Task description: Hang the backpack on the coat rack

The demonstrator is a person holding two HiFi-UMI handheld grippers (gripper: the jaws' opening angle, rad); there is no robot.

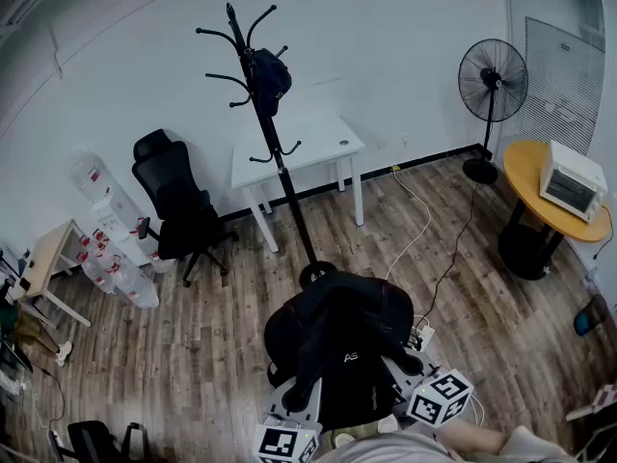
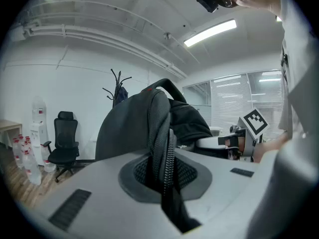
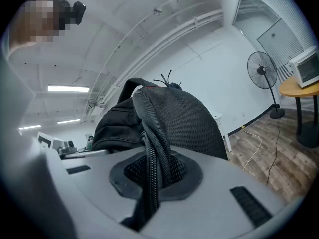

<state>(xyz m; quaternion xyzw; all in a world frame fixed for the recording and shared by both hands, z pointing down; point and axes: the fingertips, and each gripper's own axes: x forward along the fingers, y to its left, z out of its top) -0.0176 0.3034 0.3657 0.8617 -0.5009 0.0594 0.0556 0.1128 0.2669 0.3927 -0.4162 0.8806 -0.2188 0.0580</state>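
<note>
Nearest, the left tool (image 2: 167, 183) is clamped tight on a mesh strap (image 2: 160, 133) of the black backpack (image 1: 337, 340); the right tool (image 3: 152, 176) is clamped on a second strap (image 3: 153, 143); the backpack is held up over the wooden floor (image 1: 193, 355); the coat rack (image 1: 275, 133) is stood just beyond it.

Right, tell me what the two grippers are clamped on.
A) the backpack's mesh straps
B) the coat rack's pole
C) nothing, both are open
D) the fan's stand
A: the left gripper and the right gripper are each shut on a mesh strap of the black backpack, while the coat rack stands apart from them, untouched.
</note>
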